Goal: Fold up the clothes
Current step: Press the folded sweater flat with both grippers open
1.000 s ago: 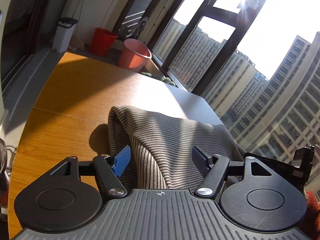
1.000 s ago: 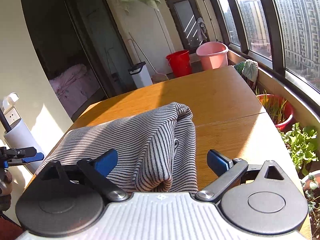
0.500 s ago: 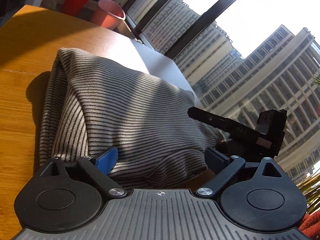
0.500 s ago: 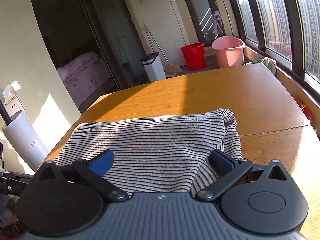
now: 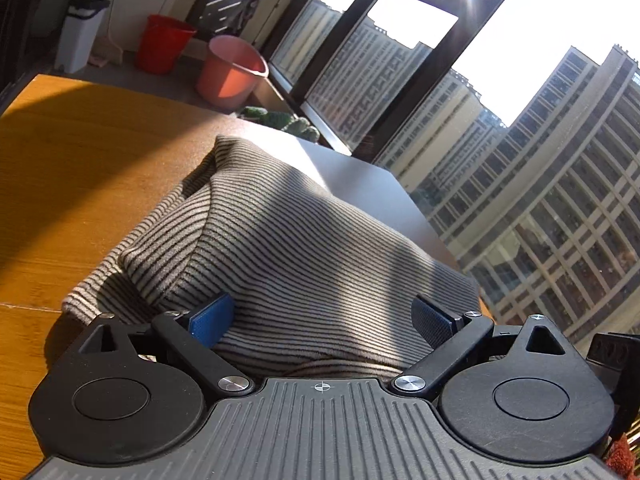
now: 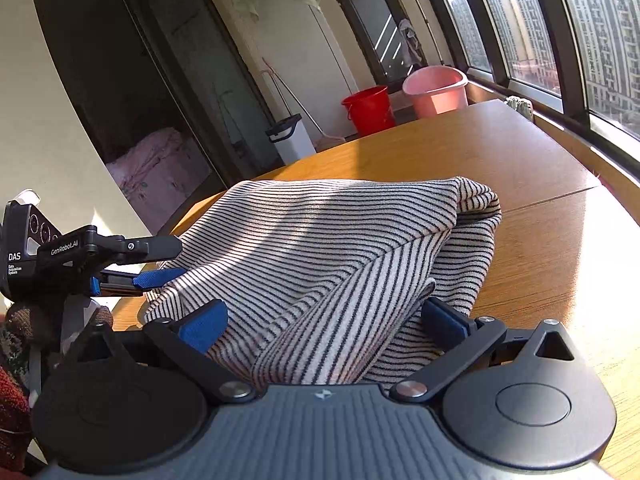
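Note:
A striped knit garment (image 5: 288, 248) lies folded in a bulky heap on the wooden table (image 5: 60, 168); it also shows in the right wrist view (image 6: 340, 248). My left gripper (image 5: 322, 318) is open, its blue pads on either side of the garment's near edge, with cloth between the jaws. My right gripper (image 6: 324, 320) is open too, with the garment's near fold between its pads. The left gripper (image 6: 160, 276) shows in the right wrist view at the garment's left end.
A pink bucket (image 5: 232, 72), a red bucket (image 5: 164, 44) and a white bin (image 5: 78, 32) stand on the floor beyond the table's far end. Large windows (image 6: 580, 40) run along one side. The table's edge (image 6: 608, 184) is near the window.
Both grippers have tilted and shifted along the garment's near edge. The garment has gone from a raised drape to a folded heap, and the left gripper has come into the right wrist view.

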`<state>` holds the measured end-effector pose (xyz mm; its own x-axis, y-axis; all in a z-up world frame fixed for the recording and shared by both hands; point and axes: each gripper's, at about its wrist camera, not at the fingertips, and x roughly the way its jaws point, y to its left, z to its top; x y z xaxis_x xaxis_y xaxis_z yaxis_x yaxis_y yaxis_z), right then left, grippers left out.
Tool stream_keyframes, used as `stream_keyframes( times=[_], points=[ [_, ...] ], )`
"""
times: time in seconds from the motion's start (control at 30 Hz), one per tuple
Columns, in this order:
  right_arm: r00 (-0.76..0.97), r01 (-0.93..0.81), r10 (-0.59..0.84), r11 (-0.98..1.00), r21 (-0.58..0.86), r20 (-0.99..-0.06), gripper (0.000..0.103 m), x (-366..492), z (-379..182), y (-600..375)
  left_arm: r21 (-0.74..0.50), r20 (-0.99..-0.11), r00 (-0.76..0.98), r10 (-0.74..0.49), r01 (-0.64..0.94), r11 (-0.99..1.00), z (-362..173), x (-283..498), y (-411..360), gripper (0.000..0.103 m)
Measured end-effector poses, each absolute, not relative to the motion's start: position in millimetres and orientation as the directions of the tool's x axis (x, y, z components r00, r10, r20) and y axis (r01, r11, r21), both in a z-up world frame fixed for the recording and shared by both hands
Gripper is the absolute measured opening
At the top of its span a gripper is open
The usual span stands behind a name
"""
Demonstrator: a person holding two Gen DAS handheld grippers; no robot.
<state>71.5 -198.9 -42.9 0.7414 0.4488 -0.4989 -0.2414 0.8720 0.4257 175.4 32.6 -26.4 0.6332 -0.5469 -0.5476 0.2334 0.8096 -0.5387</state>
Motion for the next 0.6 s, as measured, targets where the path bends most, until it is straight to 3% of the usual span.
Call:
stream_keyframes(
  times=[0.13,0.27,0.4,0.6],
  points=[
    [0.747,-0.239,0.446,0.872,0.427,-0.493,0.103,67.5,-42.8,-195.4,-0.515,-0.555,0.659,-0.508,0.208,0.832,1.2,173.5,28.8,0.099],
    [0.751,-0.235,0.467,0.849,0.473,-0.466,0.103,65.9,-44.5,-202.2,-0.507,-0.523,0.65,-0.552,0.283,0.814,21.1,153.1,10.0,0.101],
    [0.779,-0.219,0.453,0.844,0.489,-0.433,0.103,59.8,-40.9,-207.8,-0.582,-0.544,0.53,-0.65,0.32,0.748,5.6,146.3,-11.1,0.102],
    [0.845,-0.225,0.4,0.868,0.444,-0.355,0.103,43.0,-16.8,-223.3,-0.6,-0.594,0.475,-0.65,0.277,0.751,-27.0,155.8,-15.3,0.102]
  ],
)
